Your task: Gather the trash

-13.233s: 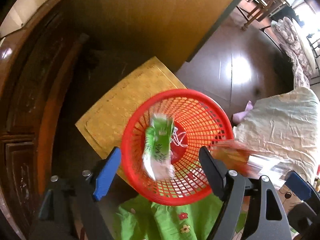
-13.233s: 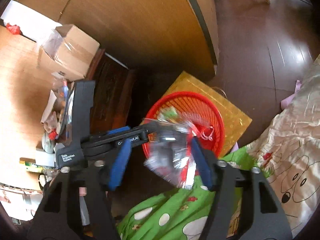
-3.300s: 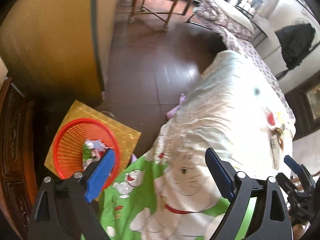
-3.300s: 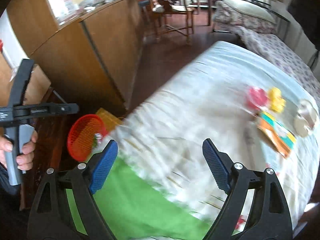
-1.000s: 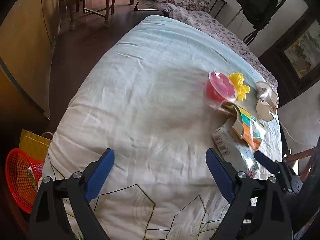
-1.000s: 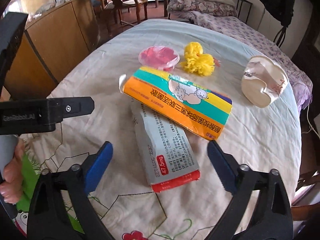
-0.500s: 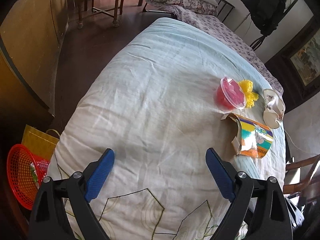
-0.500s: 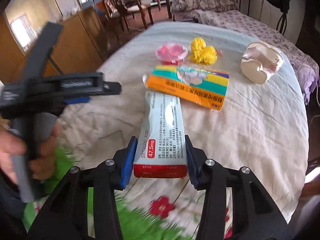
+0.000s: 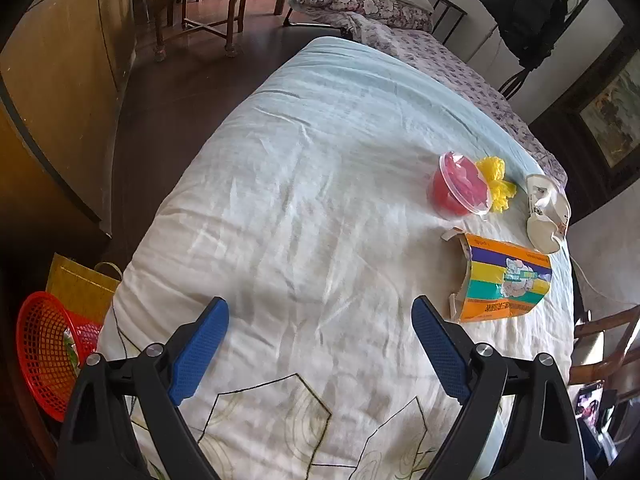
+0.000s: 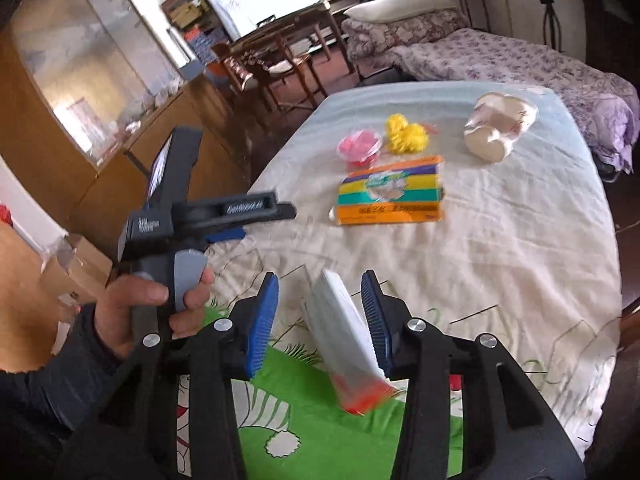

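Open hand-held gripper (image 9: 316, 344), quilt (image 9: 320, 160), red basket (image 9: 36, 344)

Black gripper (image 10: 320, 312) frames, ribbed blue pads (image 10: 262, 320) — silver screws, dark sleeve (image 10: 48, 392)

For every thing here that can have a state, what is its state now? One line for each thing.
right gripper: jaws closing, white box between them.
white box: tilted, its red end low, lifted off the bed.
left gripper: open, empty, above the bedcover.
striped box: lying flat, end flap torn open.
pink tub: lid on, tilted.
red basket: on the floor, trash inside.
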The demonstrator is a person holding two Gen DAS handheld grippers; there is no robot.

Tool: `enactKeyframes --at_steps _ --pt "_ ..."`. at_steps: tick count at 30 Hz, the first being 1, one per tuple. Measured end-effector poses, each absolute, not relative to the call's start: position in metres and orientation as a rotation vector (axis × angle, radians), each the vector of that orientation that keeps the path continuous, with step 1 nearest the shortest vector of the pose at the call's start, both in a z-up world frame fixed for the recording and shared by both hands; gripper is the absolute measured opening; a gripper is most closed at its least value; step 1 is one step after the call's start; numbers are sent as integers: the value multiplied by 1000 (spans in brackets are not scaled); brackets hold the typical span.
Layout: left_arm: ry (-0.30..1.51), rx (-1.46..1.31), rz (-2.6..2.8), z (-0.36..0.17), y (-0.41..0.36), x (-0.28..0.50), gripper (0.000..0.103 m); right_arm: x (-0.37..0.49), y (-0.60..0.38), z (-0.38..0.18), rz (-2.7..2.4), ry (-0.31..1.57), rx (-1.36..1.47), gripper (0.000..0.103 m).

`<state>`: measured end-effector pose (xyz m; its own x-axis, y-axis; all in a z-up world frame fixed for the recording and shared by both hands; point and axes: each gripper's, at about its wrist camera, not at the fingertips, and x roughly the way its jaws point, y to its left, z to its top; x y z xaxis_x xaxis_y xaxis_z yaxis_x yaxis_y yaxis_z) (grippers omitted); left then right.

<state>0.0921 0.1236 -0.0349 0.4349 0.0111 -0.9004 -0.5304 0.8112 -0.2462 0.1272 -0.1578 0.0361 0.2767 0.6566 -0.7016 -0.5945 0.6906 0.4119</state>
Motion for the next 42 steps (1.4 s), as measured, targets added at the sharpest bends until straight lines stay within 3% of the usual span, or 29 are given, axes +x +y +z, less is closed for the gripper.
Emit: enactKeyframes --at_steps 6,13,22,24,26,31,36,38,42 --pt "1085 -529 348 -35 117 93 91 136 -171 41 672 940 -9 43" --pt "1088 -506 331 -34 111 95 91 165 -184 6 525 1045 -40 40" --pt "1109 -457 299 -36 97 99 92 171 -176 -17 599 1135 -31 43" --pt "1108 -430 299 -35 93 100 92 161 -167 -10 657 1106 -66 56" --pt "1101 -430 304 -34 93 100 92 149 -156 -6 708 1079 -130 78" --pt "1100 -467 321 -36 100 99 92 129 -124 -15 777 1099 -320 78" --pt "1097 -498 331 -37 107 97 92 125 -106 -26 786 1136 -427 76" --pt "1097 -506 331 -37 108 97 92 124 -99 -33 785 1158 -469 57" --pt "1098 -501 331 -37 108 97 92 122 -94 -31 792 1146 -487 43"
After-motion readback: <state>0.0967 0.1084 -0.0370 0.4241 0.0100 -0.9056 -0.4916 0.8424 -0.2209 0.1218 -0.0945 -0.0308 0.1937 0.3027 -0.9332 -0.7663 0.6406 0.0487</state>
